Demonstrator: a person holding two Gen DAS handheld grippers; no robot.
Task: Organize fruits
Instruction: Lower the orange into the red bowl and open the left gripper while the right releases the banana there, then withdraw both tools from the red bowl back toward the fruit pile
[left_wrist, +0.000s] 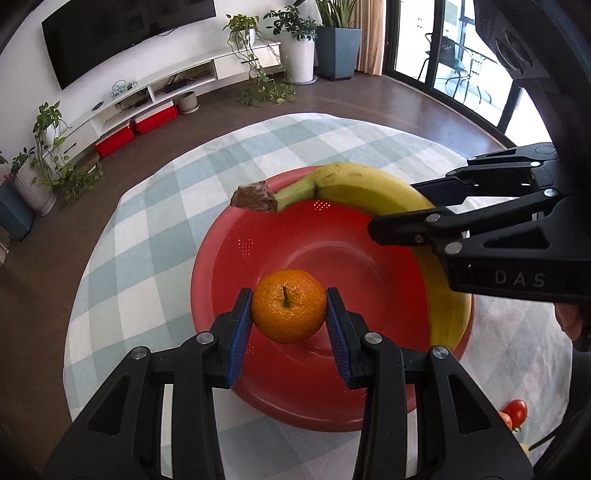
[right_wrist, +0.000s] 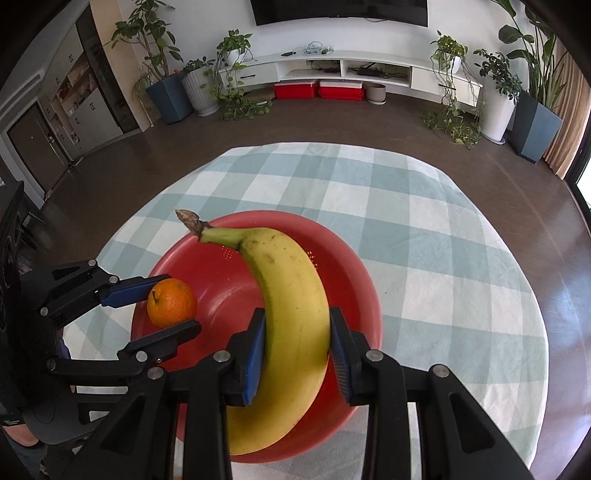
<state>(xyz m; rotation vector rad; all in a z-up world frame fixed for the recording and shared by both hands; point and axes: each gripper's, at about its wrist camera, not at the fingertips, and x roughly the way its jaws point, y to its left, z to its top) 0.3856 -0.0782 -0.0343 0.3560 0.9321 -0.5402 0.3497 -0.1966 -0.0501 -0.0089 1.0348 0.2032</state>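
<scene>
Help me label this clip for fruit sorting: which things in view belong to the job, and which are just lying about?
Part of the job:
left gripper, shut on the orange
right gripper, shut on the banana
red bowl
tomato

Just there:
checked tablecloth
TV
potted plants
red boxes

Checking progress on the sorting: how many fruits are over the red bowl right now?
2: an orange in the left gripper, a banana in the right gripper, both above the red bowl.
</scene>
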